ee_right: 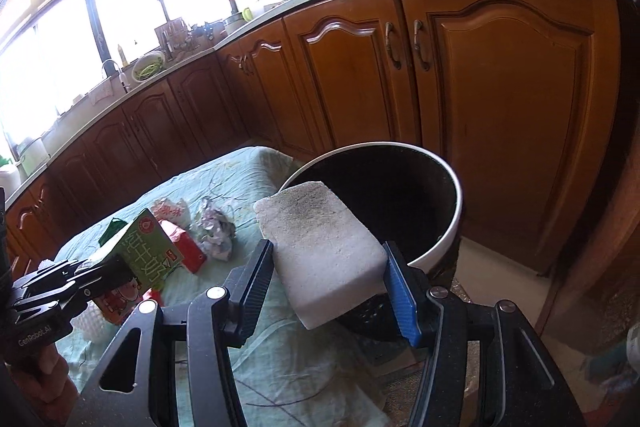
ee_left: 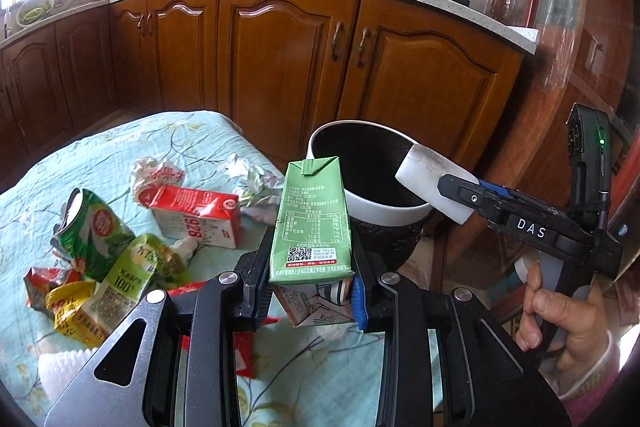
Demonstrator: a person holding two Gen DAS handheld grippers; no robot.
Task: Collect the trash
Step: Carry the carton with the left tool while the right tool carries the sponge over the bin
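We see a green carton [ee_left: 310, 223], a white foam block [ee_right: 326, 251], a white-rimmed black bin [ee_right: 452, 227], and a pale-green floral cloth [ee_left: 120, 147].

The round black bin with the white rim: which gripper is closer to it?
Right. The right gripper holds its white foam block at the bin's rim; the left gripper sits back over the table.

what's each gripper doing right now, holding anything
left gripper: closed on the green milk carton
right gripper: closed on the white foam block, beside the bin
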